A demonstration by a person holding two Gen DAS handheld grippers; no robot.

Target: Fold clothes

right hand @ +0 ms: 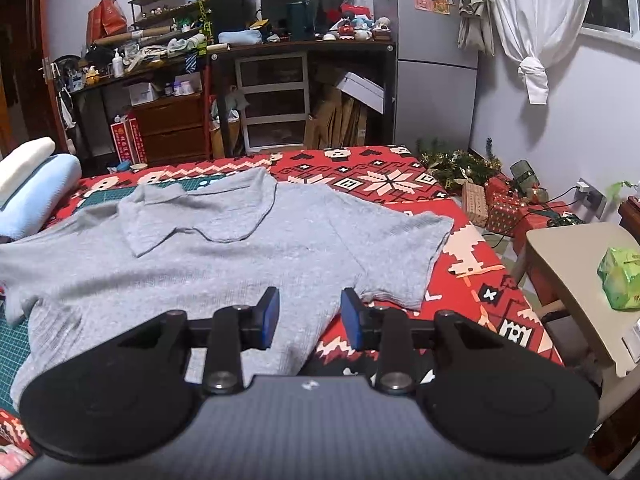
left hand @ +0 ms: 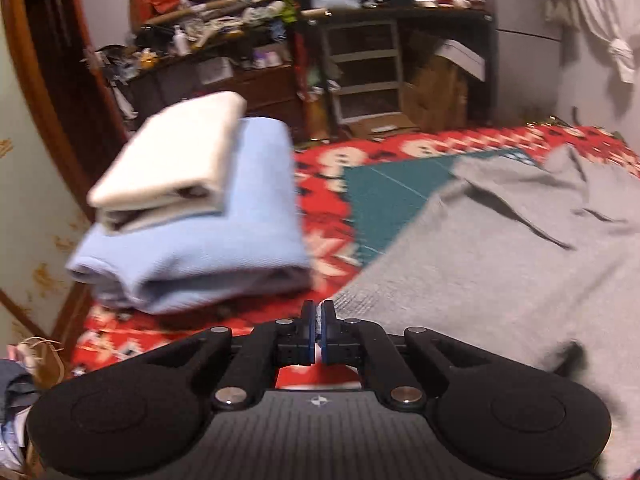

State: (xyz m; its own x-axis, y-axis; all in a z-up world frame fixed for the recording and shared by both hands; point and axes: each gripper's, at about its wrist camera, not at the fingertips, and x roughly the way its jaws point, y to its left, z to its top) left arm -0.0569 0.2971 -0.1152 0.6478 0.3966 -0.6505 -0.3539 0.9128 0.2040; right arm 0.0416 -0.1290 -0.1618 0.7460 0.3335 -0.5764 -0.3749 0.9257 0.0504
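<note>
A grey polo shirt (right hand: 200,260) lies spread flat, collar at the far side, on a red patterned bed cover (right hand: 400,176). My left gripper (left hand: 319,316) is shut, and a thin strip of the grey shirt (left hand: 480,260) edge shows pinched between its blue pads. My right gripper (right hand: 310,308) is open, hovering just above the shirt's near right hem below the sleeve, with nothing pressed between its fingers. At the bed's left edge sits a folded stack: a cream garment (left hand: 172,160) on top of a light blue one (left hand: 224,248).
A green cutting mat (left hand: 384,192) lies under the shirt. Beyond the bed stand a cluttered desk and shelves (right hand: 280,92). To the right are a beige stool (right hand: 572,264) with a green packet (right hand: 620,276), and wrapped gift boxes (right hand: 500,208) on the floor.
</note>
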